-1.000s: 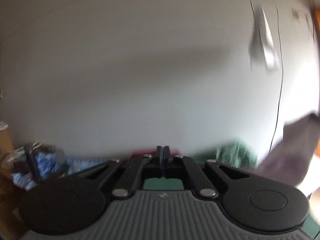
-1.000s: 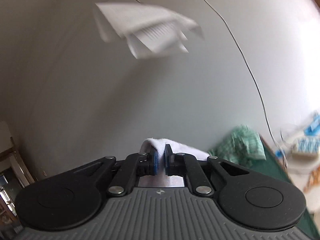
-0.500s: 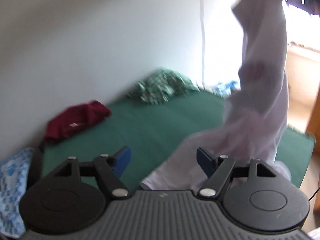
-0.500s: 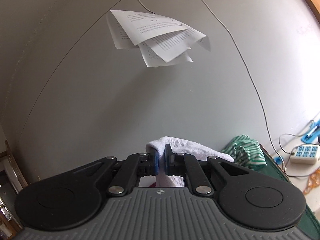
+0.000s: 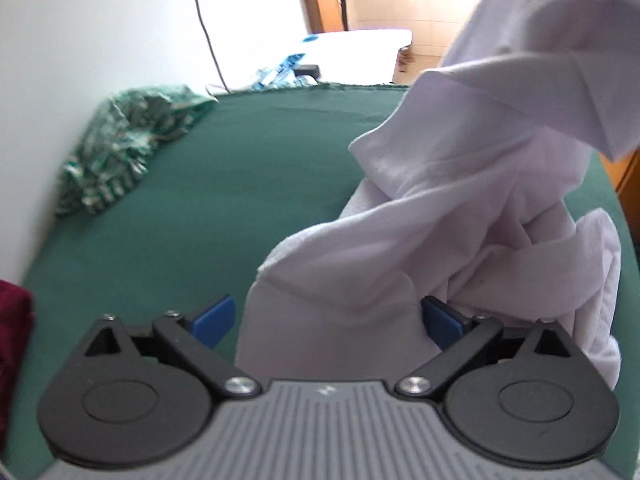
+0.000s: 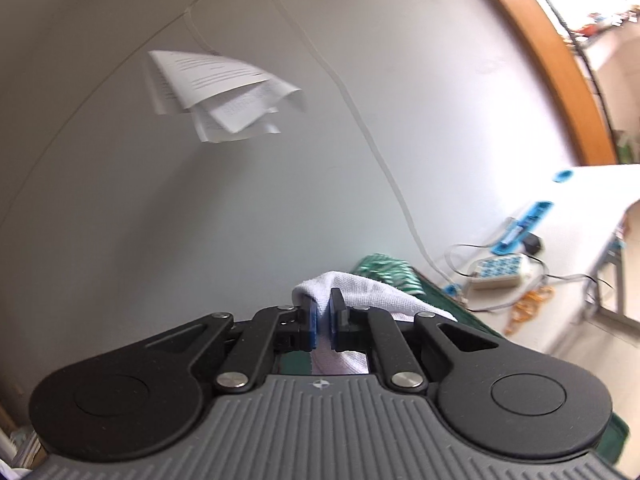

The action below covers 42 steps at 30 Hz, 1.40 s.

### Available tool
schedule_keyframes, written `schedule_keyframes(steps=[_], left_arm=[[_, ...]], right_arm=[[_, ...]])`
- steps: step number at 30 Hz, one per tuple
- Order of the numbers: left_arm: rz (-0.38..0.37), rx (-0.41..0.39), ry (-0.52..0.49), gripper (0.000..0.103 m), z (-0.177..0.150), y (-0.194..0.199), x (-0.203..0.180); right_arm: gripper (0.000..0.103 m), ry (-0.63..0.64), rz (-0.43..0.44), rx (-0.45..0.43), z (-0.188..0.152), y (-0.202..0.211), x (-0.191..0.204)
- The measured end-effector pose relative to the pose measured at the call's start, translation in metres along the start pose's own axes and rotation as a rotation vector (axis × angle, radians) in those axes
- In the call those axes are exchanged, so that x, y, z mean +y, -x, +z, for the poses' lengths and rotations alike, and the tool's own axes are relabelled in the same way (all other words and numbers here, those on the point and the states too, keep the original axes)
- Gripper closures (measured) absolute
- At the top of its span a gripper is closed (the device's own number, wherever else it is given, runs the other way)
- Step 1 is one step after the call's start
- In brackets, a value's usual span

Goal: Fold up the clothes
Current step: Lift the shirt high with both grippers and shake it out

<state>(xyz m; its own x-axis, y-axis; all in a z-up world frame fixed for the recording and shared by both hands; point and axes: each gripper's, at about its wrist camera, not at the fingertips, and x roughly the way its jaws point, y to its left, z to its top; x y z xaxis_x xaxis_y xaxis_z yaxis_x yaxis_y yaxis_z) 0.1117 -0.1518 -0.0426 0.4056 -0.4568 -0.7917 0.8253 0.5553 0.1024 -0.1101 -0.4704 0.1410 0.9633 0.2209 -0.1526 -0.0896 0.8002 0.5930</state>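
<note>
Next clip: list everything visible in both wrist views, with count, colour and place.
white garment: one, white, bunched on the near right of the table and lifted up to the right
green patterned garment: one, green and white, heaped at the table's far left by the wall
dark red garment: one, dark red, at the left edge of the left wrist view
table: one, green cloth top
papers: a few sheets, white, hanging on the wall
cable: one, pale, running down the wall
power strip: one, white with blue sockets, on the white surface beyond the table
left hand-held gripper: open, fingers either side of a fold of the white garment
right hand-held gripper: shut on the white garment
</note>
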Motion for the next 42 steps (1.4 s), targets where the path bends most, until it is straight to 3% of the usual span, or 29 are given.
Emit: schedule_keyframes(steps=[1,3,4,5,8,12,17,25,29,32,37,42], left_arm=[[-0.026,0.02,0.037,0.028,0.001,-0.006,0.002],[-0.054,0.021,0.09,0.078,0.001,-0.007,-0.001],[-0.052,-0.007,0.103,0.087,-0.001,-0.001,-0.007],[-0.05,-0.036,0.116,0.089,-0.002,0.006,-0.013],[0.073,-0.185,0.181,0.09,-0.015,0.056,-0.031],[0.229,-0.39,0.356,0.09,-0.025,0.153,-0.028],[0.545,-0.641,0.454,0.09,-0.026,0.286,-0.042],[1.024,-0.845,0.467,0.09,-0.002,0.426,-0.124],[1.19,-0.808,0.455,0.088,0.018,0.457,-0.151],[1.287,-0.745,0.463,0.083,0.031,0.465,-0.159],[1.315,-0.61,0.528,0.081,0.044,0.451,-0.126],[1.274,-0.429,0.588,0.081,0.038,0.387,-0.037]], right_arm=[[0.097,-0.018,-0.025,-0.006,-0.003,0.004,-0.004],[0.097,-0.048,-0.07,-0.018,-0.007,0.009,-0.011],[0.097,-0.06,-0.088,-0.023,-0.008,0.01,-0.014],[0.097,-0.069,-0.102,-0.027,-0.009,0.011,-0.017],[0.097,-0.091,-0.115,-0.033,-0.003,0.004,-0.024],[0.097,-0.091,-0.047,-0.051,0.014,-0.007,-0.029],[0.097,-0.113,0.178,-0.096,0.051,-0.026,-0.025],[0.097,-0.09,0.548,-0.092,0.108,-0.051,0.013],[0.097,-0.077,0.664,-0.104,0.134,-0.052,0.037],[0.097,-0.061,0.689,-0.107,0.146,-0.059,0.051],[0.097,-0.022,0.638,-0.08,0.153,-0.089,0.076],[0.097,0.026,0.467,-0.012,0.13,-0.151,0.091]])
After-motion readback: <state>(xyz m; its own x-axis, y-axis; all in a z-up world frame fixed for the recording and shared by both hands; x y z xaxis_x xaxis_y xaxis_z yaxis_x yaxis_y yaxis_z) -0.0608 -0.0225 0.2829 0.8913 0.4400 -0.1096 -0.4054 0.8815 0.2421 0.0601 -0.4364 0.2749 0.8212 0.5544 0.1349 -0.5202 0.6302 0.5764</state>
